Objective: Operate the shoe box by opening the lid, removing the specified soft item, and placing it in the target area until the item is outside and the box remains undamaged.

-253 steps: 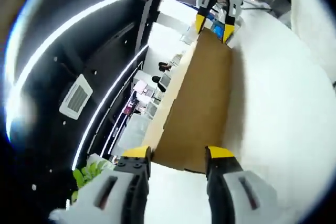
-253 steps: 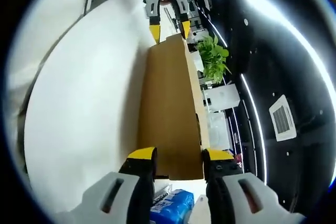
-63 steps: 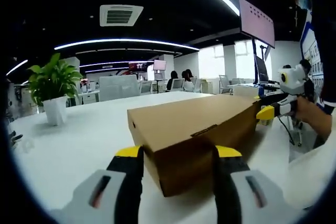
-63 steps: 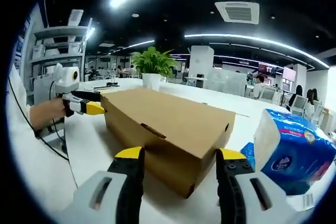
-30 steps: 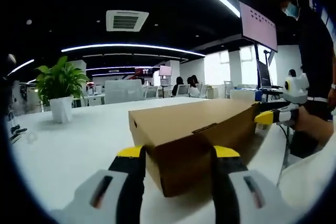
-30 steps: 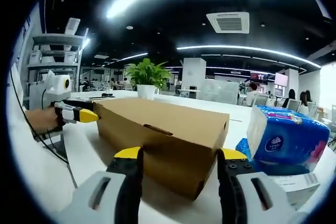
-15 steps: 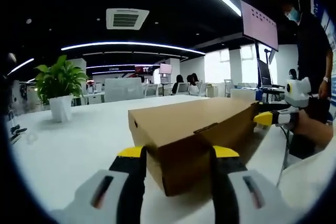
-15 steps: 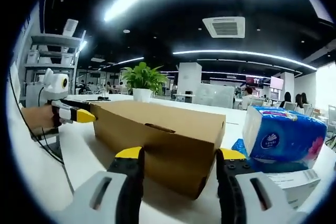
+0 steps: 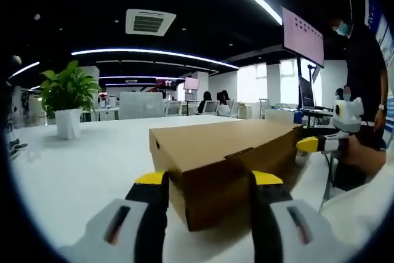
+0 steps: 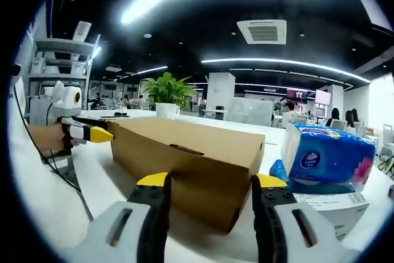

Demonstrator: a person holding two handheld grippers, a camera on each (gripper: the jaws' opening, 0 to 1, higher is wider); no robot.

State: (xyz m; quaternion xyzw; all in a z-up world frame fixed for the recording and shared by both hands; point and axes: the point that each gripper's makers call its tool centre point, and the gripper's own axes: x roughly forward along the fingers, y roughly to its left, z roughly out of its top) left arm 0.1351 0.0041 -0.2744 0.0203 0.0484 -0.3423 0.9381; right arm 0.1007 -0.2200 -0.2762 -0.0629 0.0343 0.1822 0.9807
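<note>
Jaws of the left gripper (image 9: 208, 180), yellow-tipped with grey bodies, stand spread apart, 1 on each side of the near end of a closed brown cardboard shoe box (image 9: 228, 152); whether their tips touch the box walls I cannot tell. In the left gripper view the box lies flat on a white table (image 9: 86, 158), its lid down and a small slot showing in the lid's front edge. At the box's far end the right gripper (image 9: 314, 144) comes in from the right, its yellow tip just beside the cardboard, held by a person's hand (image 9: 363, 152).

The right gripper (image 10: 209, 183) in its own view also has its 2 yellow-tipped jaws spread, flanking the other end of the same shoe box (image 10: 191, 158) at its lower corner; contact with the cardboard cannot be judged. The left gripper (image 10: 92, 133) enters this view from the left, its yellow tip at the far end of the box, gripped by a hand (image 10: 46, 137).

Just to the right of the box in the right gripper view, a blue plastic-wrapped pack of tissues (image 10: 326, 158) rests on top of a flat white packet with printed text (image 10: 329, 204), both on the table and near the box without clearly touching it.

A green potted plant in a white pot (image 9: 66, 100) stands well behind the box on the table. A person in dark clothing (image 9: 363, 60) stands at the right edge of the left gripper view, and a pink-white screen (image 9: 303, 32) hangs overhead.
</note>
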